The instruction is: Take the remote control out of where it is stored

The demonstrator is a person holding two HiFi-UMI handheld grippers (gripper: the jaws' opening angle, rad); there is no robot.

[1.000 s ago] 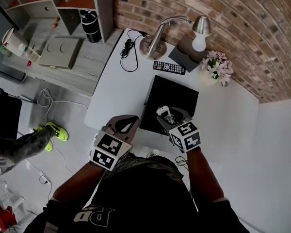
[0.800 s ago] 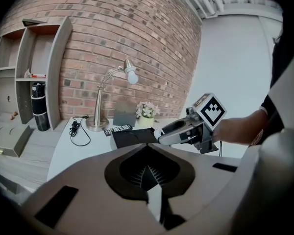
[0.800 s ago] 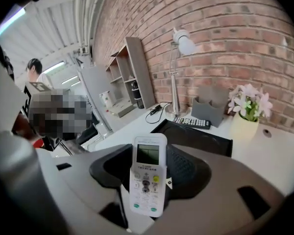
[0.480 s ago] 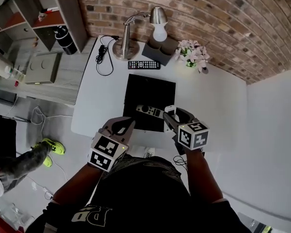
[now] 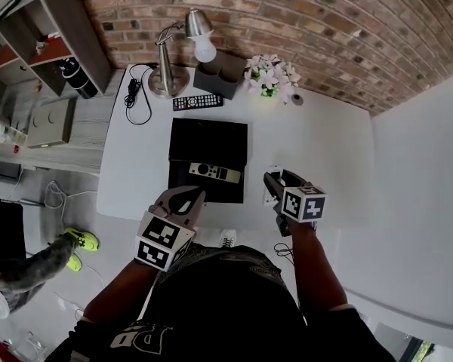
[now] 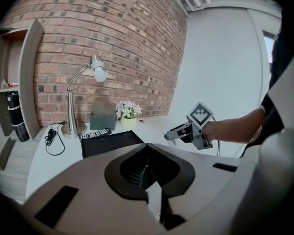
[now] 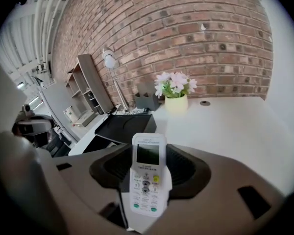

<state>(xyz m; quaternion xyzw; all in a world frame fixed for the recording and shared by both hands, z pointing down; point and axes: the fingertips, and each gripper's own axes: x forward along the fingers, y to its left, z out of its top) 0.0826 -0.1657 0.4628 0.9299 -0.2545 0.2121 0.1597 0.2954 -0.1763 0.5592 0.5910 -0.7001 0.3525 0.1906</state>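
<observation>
Since the right gripper (image 5: 278, 187) has its jaws clamped on the white remote control (image 7: 148, 177), clear of the black tray (image 5: 208, 138) and over the bench (image 5: 325, 142) near its front edge, the removal looks done; only setting it down seems left. A grey remote (image 5: 214, 173) lies inside the tray, by its front edge. The left gripper (image 5: 189, 199) hovers at the bench's front edge, jaws closed on nothing.

White table (image 5: 325, 142) stands against a brick wall (image 5: 287, 13). Along the wall edge, left to right: black cable (image 5: 132, 93), desk lamp (image 5: 164, 90), grey holder (image 5: 220, 75), potted flowers (image 5: 270, 74). Shelf unit (image 5: 68, 29) left of the table holds a black bottle (image 5: 79, 81). Green shoes (image 5: 81, 240) on the floor.
</observation>
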